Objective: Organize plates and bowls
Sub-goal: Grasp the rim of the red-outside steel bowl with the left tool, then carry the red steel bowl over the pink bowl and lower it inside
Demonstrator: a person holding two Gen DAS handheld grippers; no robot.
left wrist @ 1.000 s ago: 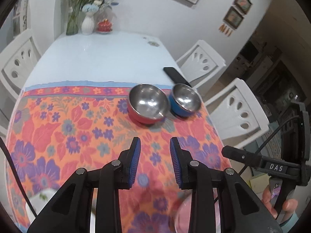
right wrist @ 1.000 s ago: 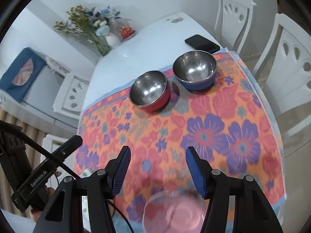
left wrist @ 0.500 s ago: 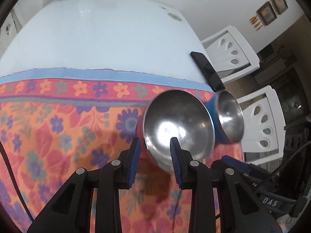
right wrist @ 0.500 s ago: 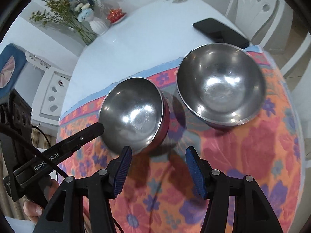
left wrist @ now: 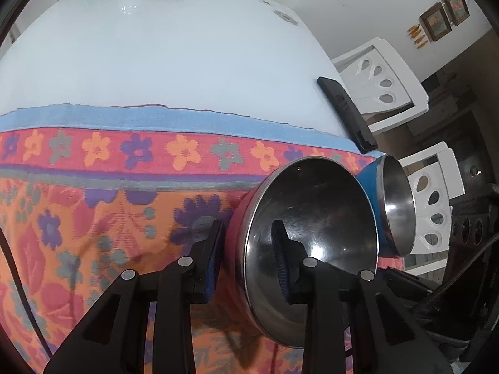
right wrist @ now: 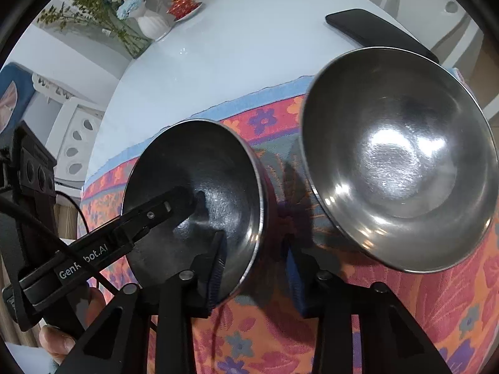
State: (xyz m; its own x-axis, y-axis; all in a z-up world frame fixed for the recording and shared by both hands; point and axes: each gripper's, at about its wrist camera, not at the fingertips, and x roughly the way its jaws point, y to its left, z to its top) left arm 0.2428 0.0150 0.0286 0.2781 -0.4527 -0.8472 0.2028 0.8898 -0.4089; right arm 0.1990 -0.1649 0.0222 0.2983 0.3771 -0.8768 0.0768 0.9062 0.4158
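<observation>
My left gripper [left wrist: 248,257] straddles the near wall of the red-sided steel bowl [left wrist: 312,233]: one blue-padded finger sits outside against the red wall, the other inside the polished basin. The jaws are apart on either side of the rim; I cannot tell whether the pads are pressing the wall yet.

My right gripper [right wrist: 254,268] straddles the same red-sided bowl [right wrist: 199,199] at its opposite edge. One finger lies inside the basin near the rim, the other outside in the gap between the two bowls. These jaws are also apart, with the wall between them; pad contact cannot be confirmed from the right wrist view. The left gripper's inner finger [right wrist: 149,215] is visible in that view, reaching into the bowl from the left.

The blue-sided steel bowl [right wrist: 402,159] stands just beside the red-sided one, on its right. In the left wrist view the blue-sided bowl [left wrist: 391,208] appears behind the red one, and whether they touch cannot be determined.

Both bowls rest on the orange floral tablecloth [left wrist: 93,212], near its blue-bordered far edge. Beyond the cloth, a black phone [left wrist: 346,113] lies flat on the white table [left wrist: 162,53], near the table's right edge. White chairs [left wrist: 383,81] stand alongside that edge.
</observation>
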